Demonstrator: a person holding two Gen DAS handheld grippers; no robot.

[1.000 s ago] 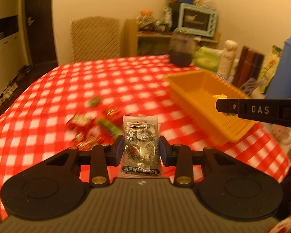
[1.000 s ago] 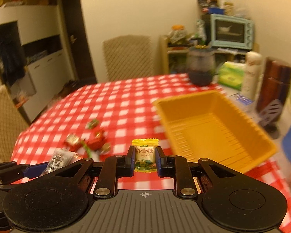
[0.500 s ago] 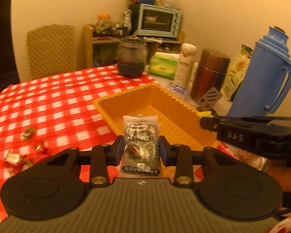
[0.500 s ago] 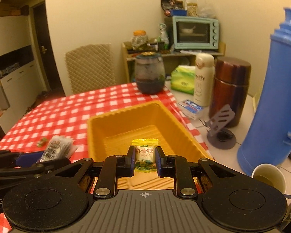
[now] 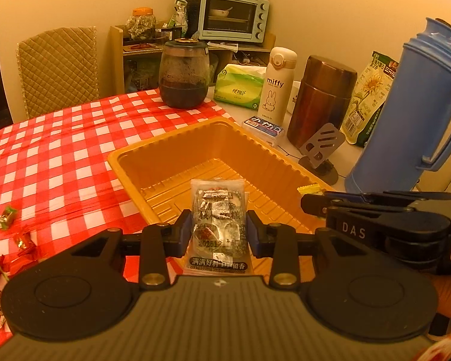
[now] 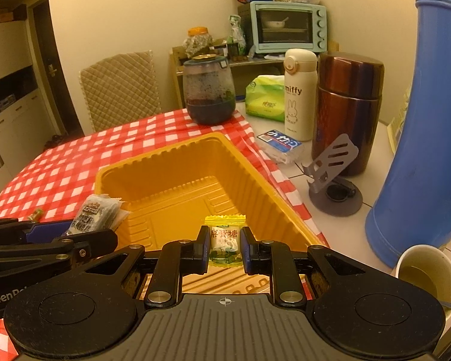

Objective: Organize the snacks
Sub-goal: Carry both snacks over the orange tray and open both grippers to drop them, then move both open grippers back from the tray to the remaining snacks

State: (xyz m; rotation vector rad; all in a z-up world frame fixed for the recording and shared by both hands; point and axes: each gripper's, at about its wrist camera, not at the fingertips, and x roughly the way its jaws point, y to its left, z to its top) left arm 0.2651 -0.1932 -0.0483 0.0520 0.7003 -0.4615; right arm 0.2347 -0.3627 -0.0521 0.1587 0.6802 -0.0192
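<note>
My left gripper (image 5: 219, 222) is shut on a clear silver snack packet (image 5: 218, 210) and holds it over the near end of the empty orange tray (image 5: 153, 146). My right gripper (image 6: 225, 243) is shut on a small yellow wrapped candy (image 6: 224, 239), also above the tray's (image 6: 177, 153) near edge. The left gripper with its packet (image 6: 94, 212) shows at the left of the right wrist view. The right gripper shows at the right of the left wrist view, with the candy tip (image 5: 308, 187) peeking out. Several loose red and green candies (image 5: 7, 213) lie on the checked cloth at left.
Behind and right of the tray stand a dark glass jar (image 5: 184, 73), a tissue pack (image 5: 239, 85), a white miffy bottle (image 5: 276, 82), a brown flask (image 5: 321, 100), a grey phone stand (image 5: 320, 150) and a blue thermos (image 5: 418, 111). A paper cup (image 6: 427, 273) sits near right.
Both grippers have swung right from the candy pile on the cloth to the orange tray, each still holding its snack. They now hover over the tray's near end.
</note>
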